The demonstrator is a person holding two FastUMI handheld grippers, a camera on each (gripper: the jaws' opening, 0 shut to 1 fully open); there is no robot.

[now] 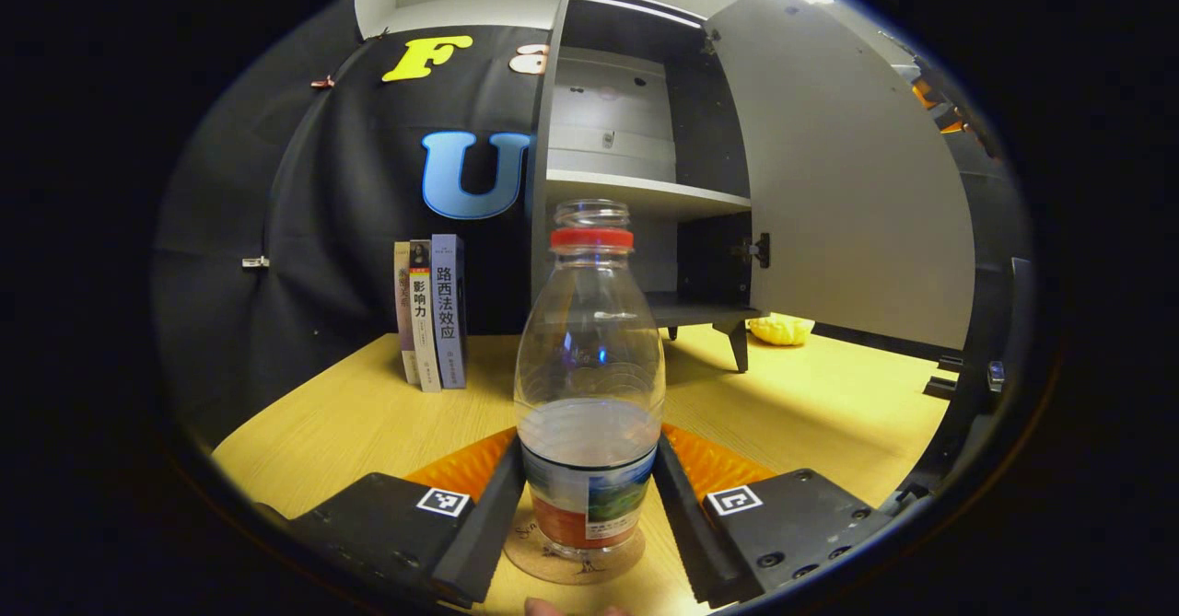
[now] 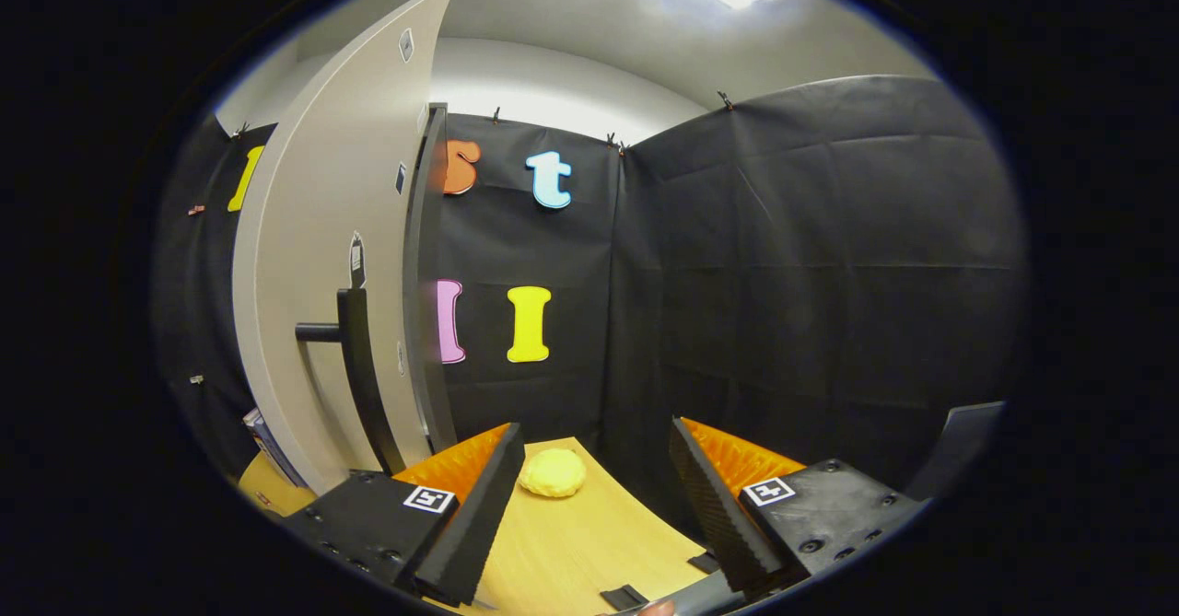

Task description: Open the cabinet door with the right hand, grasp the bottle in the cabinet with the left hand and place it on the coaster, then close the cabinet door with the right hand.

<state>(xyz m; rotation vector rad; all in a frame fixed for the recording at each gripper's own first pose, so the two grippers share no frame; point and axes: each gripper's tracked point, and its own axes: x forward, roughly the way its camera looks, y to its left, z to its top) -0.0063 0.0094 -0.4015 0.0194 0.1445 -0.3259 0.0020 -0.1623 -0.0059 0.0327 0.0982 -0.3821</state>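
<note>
In our left gripper view, the bottle (image 1: 589,386) stands upright on the coaster (image 1: 573,563), long axis vertical, uncapped mouth pointing up. Our left gripper (image 1: 589,515) flanks its lower body, both fingers against its sides. Behind it the cabinet (image 1: 636,192) has its door (image 1: 838,174) swung wide. Our right gripper (image 2: 589,515) is spread apart and empty beside the door's handle (image 2: 359,367), over the table (image 2: 571,542).

Clear glossy plastic, matt boards and pale wood grain

The bottle (image 1: 589,386) is clear glossy plastic with a shiny paper-like label; the coaster (image 1: 573,563) looks like cork; the counter (image 1: 811,395) shows smooth light wood grain; the cabinet door (image 2: 318,257) is matt, smooth board.
</note>
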